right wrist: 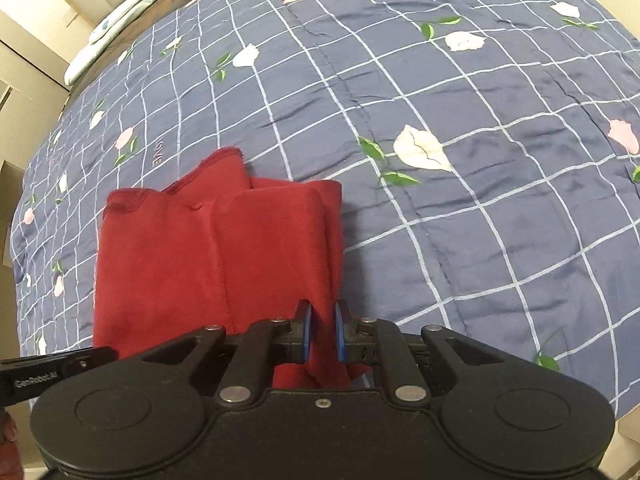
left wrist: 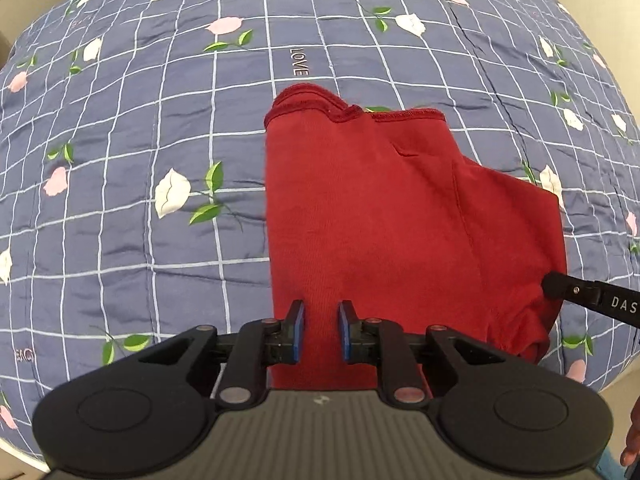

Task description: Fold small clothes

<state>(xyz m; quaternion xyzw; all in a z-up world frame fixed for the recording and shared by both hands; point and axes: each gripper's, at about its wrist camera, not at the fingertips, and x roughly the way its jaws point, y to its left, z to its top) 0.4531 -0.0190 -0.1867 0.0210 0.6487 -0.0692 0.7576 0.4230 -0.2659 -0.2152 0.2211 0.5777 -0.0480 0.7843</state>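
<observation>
The blue fingers of the left gripper were clamped on the red garment's near hem, and the right gripper was pinched on its 3 o'clock edge. It was draped on the checked quilt, soft and floppy, so best gripped at corners.

Both grippers' fingers narrowly parted

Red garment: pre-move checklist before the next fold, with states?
1. Red garment lies on the quilt, already partly folded: ok.
2. Left gripper over the near edge, cloth between its fingers: ok.
3. Right gripper at the near right corner, cloth between its fingers: ok.
4. Either grip actually tight: cannot tell.
5. Far hem edges aligned: not ok, stepped.
6. Quilt beyond the garment free for the fold: ok.
</observation>
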